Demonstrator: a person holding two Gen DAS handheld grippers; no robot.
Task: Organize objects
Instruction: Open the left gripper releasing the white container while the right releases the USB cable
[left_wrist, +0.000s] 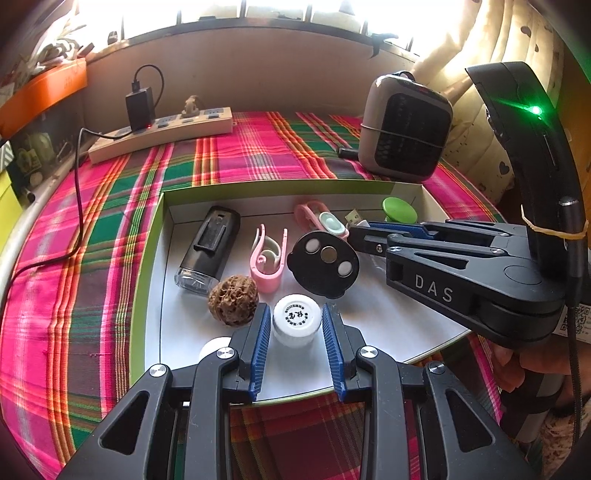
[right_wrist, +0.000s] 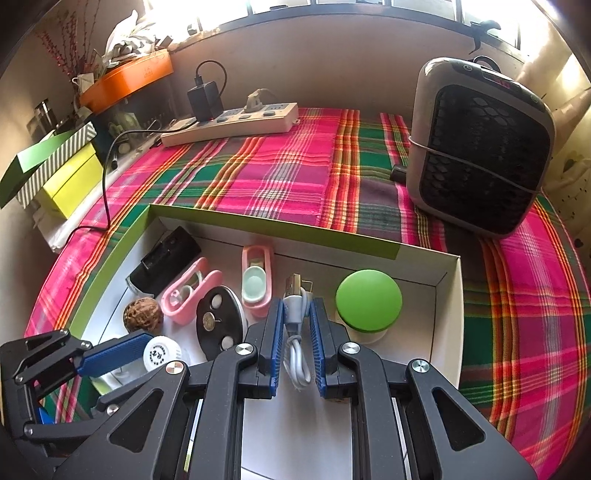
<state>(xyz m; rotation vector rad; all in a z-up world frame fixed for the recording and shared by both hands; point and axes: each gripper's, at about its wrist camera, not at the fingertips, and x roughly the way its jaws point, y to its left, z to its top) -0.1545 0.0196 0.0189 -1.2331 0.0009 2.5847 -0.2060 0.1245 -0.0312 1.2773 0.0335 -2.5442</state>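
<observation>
Here the left gripper (left_wrist: 295, 325) clamps a white bottle (left_wrist: 296, 322) inside the tray (left_wrist: 155, 258). The right gripper (right_wrist: 296, 332) grips a white USB cable (right_wrist: 295, 314)

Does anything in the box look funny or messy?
Mostly tidy. One oddity: the black disc is tipped up, leaning on things behind it rather than lying flat in the box. The heater on the table has a rubber band around it.

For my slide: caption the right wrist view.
Right gripper shut on white cable over the box, beside green lid.
</observation>
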